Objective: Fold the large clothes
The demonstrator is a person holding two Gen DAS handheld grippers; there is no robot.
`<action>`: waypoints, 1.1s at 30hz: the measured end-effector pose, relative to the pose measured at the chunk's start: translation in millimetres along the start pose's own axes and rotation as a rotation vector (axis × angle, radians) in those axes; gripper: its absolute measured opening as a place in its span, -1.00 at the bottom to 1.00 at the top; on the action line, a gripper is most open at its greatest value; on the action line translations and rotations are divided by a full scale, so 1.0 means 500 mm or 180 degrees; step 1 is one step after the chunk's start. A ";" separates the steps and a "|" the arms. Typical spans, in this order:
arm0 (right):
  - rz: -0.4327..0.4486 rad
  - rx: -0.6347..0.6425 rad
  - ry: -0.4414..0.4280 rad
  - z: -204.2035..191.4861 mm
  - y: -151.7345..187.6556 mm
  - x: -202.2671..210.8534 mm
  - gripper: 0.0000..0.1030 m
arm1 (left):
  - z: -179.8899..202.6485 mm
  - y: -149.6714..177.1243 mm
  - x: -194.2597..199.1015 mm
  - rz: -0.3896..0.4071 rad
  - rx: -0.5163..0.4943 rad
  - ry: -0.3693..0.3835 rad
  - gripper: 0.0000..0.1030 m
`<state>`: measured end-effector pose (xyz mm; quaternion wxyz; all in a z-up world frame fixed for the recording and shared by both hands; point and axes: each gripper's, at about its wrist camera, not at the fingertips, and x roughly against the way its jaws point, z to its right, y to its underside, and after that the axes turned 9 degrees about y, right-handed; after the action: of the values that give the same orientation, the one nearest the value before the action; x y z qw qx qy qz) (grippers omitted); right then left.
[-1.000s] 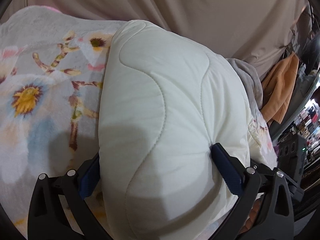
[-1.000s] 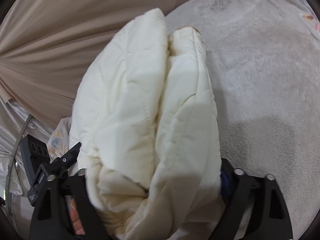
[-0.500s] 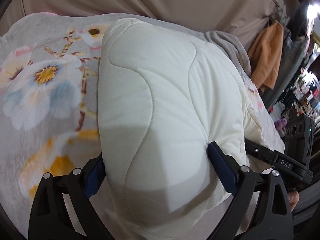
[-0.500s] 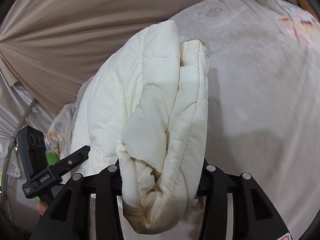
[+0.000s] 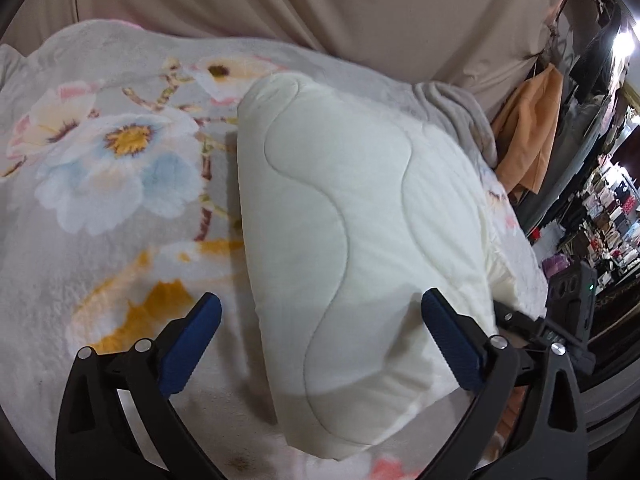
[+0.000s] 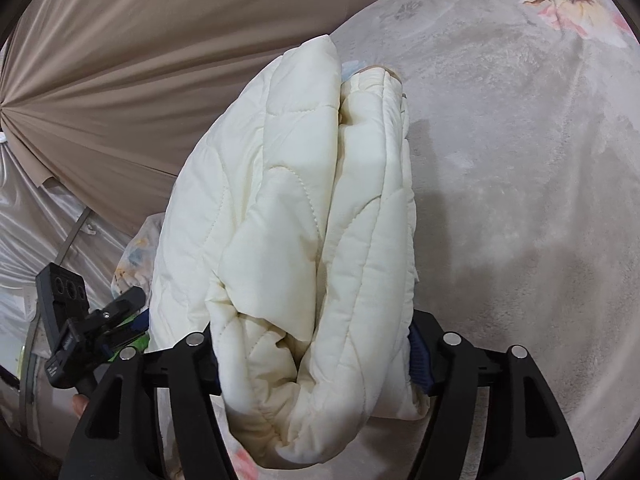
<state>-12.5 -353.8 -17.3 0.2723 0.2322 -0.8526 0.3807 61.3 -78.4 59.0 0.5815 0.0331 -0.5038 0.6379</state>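
Observation:
A cream quilted garment (image 5: 352,240), folded into a thick bundle, lies on a grey floral blanket (image 5: 100,184). My left gripper (image 5: 320,320) is open, its blue pads wide apart; the left pad (image 5: 192,336) stands clear of the bundle and the right pad (image 5: 452,340) is against its side. In the right wrist view my right gripper (image 6: 316,364) is shut on the near end of the bundle (image 6: 304,240), squeezing its stacked layers between the pads.
A beige curtain (image 5: 320,0) hangs behind the bed. An orange cloth (image 5: 532,128) hangs at the right by cluttered shelves. The plain grey blanket (image 6: 520,160) spreads to the right of the bundle. The left gripper's body shows in the right wrist view (image 6: 80,328).
My left gripper has opened and let go of the bundle, which now rests on the blanket. My right gripper closed tighter on its end between one second and half a second ago.

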 end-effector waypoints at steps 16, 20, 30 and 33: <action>0.0115 0.0192 0.0013 -0.023 -0.051 0.007 -0.14 | 0.047 -0.016 -0.037 0.0104 -0.0114 0.0348 0.59; 0.0398 0.0334 0.0008 -0.062 -0.066 0.054 -0.28 | 0.075 -0.050 0.007 0.0277 -0.0255 0.0432 0.42; 0.1376 0.0940 -0.0086 -0.230 -0.104 0.233 -0.29 | 0.201 -0.122 0.215 0.1202 -0.1109 0.0542 0.40; 0.1715 0.1152 -0.0165 -0.292 -0.115 0.291 -0.29 | 0.220 -0.141 0.289 0.1537 -0.1307 0.0601 0.40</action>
<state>-44.0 -302.7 188.3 0.0942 0.0524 -0.8086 0.5785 9.5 -63.6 246.2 0.4522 -0.2645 -0.5591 0.6427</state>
